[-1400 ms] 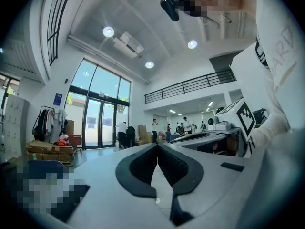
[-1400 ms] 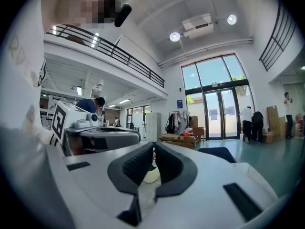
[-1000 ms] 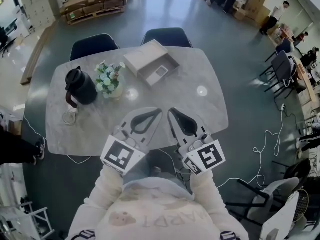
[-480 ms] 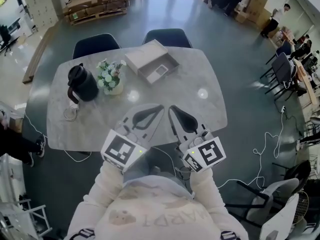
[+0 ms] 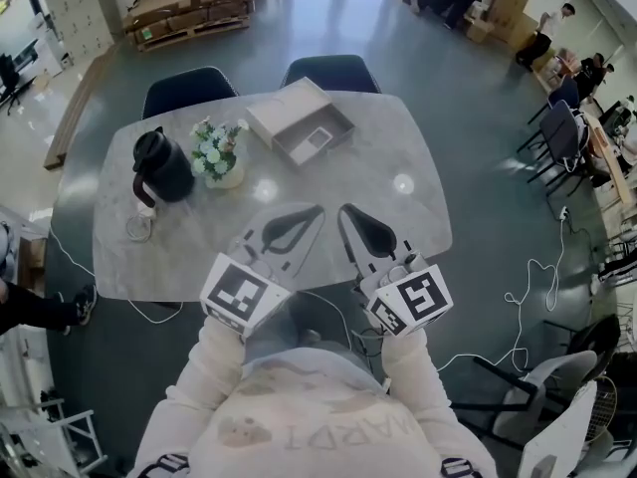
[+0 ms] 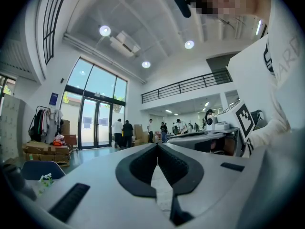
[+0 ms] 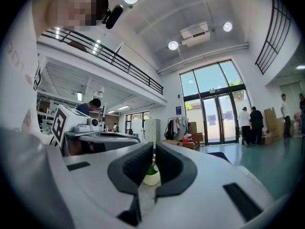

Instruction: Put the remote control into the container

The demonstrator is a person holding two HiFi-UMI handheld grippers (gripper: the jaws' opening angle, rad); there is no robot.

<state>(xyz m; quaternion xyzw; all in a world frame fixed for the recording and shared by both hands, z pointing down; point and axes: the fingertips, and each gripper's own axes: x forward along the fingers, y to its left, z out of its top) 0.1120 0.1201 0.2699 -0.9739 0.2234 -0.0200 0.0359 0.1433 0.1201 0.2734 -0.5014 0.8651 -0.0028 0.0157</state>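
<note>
Here, left hand-held gripper (image 5: 318,209) and right hand-held gripper (image 5: 345,210), closed, overhang rounded marbled table (image 5: 383,182).

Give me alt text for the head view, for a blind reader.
The left gripper and right gripper, both shut and empty, are held over the near edge of a marble table bearing an open box, flowers and a black jug.

We hold our left claw (image 5: 317,211) and our right claw (image 5: 344,210) level and side by side out in front of us, tips angled slightly toward each other. Both claws have their jaws closed together, gripping nothing.
</note>
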